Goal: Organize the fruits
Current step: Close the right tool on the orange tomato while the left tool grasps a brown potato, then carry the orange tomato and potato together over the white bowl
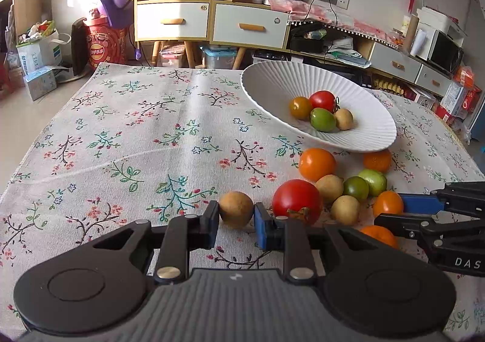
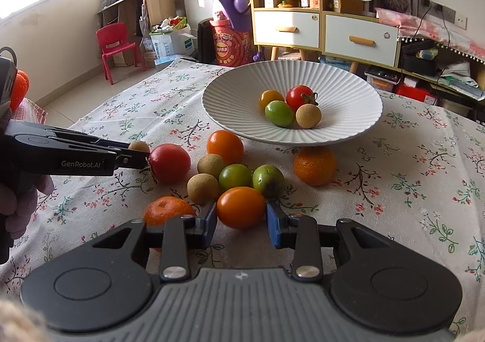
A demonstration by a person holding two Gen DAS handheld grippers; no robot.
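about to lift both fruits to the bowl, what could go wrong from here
1. The left hand-held gripper pinches a round tan fruit only at its sides; it might slip out.
2. The right hand-held gripper clamps an orange tomato touching the green fruits; lifting may set them rolling.
3. The white bowl appears tilted.

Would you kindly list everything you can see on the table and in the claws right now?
bowl: one, white ribbed, on floral tablecloth
fruits in bowl: four, red, yellow-orange, green, tan, at its middle
red tomato: one, red, left of pile
orange tomatoes: two, orange, one near bowl, one gripped
tangerines: two, orange, either side of pile
green fruits: two, green, mid-pile
longans: three, tan, two in pile, one gripped
left claw: one, black, shut on a longan
right claw: one, black, shut on an orange tomato
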